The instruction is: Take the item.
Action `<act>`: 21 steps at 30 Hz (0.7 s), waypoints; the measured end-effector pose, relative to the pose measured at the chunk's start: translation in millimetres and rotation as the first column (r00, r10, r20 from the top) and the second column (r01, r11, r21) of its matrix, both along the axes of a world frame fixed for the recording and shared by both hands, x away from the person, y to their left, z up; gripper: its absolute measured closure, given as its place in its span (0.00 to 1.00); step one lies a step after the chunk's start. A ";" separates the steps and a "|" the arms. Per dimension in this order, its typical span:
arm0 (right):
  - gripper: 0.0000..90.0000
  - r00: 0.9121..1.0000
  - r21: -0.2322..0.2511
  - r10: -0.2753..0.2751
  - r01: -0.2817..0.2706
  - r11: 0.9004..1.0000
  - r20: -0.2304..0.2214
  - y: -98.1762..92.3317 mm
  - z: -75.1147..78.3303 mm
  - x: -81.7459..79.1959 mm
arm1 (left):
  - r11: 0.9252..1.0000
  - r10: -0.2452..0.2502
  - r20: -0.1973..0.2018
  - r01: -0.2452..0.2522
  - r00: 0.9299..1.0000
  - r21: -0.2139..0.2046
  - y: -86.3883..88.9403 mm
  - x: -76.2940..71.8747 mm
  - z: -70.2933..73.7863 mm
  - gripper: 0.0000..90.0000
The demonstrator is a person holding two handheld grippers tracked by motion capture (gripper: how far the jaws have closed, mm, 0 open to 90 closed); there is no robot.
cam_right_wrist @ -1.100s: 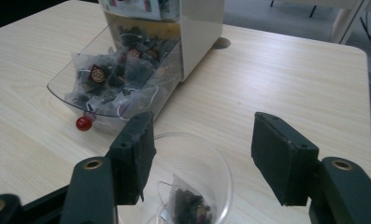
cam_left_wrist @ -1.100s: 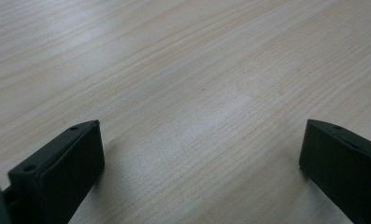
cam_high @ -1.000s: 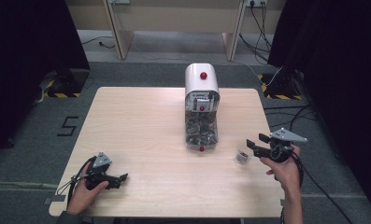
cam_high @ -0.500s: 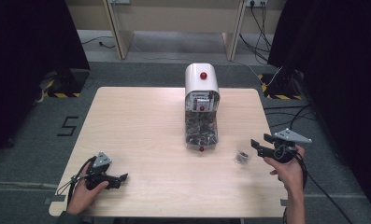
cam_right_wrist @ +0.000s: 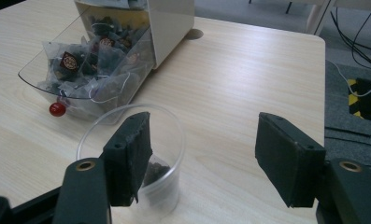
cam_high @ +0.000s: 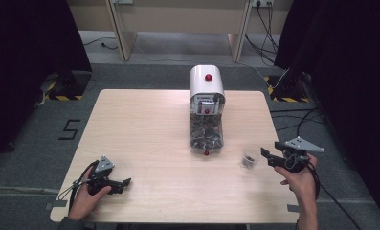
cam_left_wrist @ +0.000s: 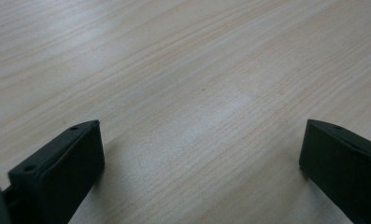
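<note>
A small clear plastic cup (cam_high: 248, 159) stands on the table right of the dispenser, with a dark tea bag at its bottom. My right gripper (cam_high: 268, 158) is open just right of the cup and points at it. In the right gripper view the cup (cam_right_wrist: 170, 140) stands partly behind the left jaw, and my right gripper (cam_right_wrist: 204, 149) holds nothing. My left gripper (cam_high: 122, 185) rests open near the table's front left corner. In the left gripper view my left gripper (cam_left_wrist: 202, 154) has only bare wood between its jaws.
A white dispenser (cam_high: 206, 88) with a red knob stands at the middle back of the table (cam_high: 139, 134). Its clear chute (cam_high: 206, 138) is full of tea bags (cam_right_wrist: 99, 56) and ends in a red bead (cam_right_wrist: 57, 109). Cables lie on the floor to the right.
The right hand and its gripper have drifted slightly toward the table's front edge. The cup, the dispenser and the left gripper have stayed where they were.
</note>
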State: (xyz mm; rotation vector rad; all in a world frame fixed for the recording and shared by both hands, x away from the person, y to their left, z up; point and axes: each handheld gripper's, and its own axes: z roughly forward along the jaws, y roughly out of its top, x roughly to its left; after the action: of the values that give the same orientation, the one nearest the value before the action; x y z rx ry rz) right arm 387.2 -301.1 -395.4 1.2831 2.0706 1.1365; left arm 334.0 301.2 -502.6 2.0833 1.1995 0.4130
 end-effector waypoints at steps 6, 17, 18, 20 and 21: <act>0.39 1.000 -0.013 0.010 -0.010 1.000 -0.008 -0.3 -0.6 -6.5 | 1.000 0.000 0.000 0.000 1.000 0.000 0.0 0.0 0.0 0.00; 0.37 0.999 -0.023 0.048 -0.048 0.999 -0.017 4.1 -0.2 -13.2 | 1.000 0.000 0.000 0.000 1.000 0.000 0.0 0.0 0.0 0.00; 0.37 0.999 -0.023 0.048 -0.048 0.999 -0.017 4.1 -0.2 -13.2 | 1.000 0.000 0.000 0.000 1.000 0.000 0.0 0.0 0.0 0.00; 0.37 0.999 -0.025 0.050 -0.051 0.998 -0.011 4.2 1.4 -15.2 | 1.000 0.000 0.000 0.000 1.000 0.000 0.0 0.0 0.0 0.00; 0.36 0.999 -0.020 0.044 -0.044 0.999 -0.011 4.6 1.7 -17.1 | 1.000 0.000 0.000 0.000 1.000 0.000 0.0 0.0 0.0 0.00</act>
State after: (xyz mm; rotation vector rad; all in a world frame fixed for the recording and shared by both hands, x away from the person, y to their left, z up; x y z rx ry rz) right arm 370.0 -296.5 -393.7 1.2424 2.1230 1.1265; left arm 334.0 301.2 -502.6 2.0832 1.1996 0.4129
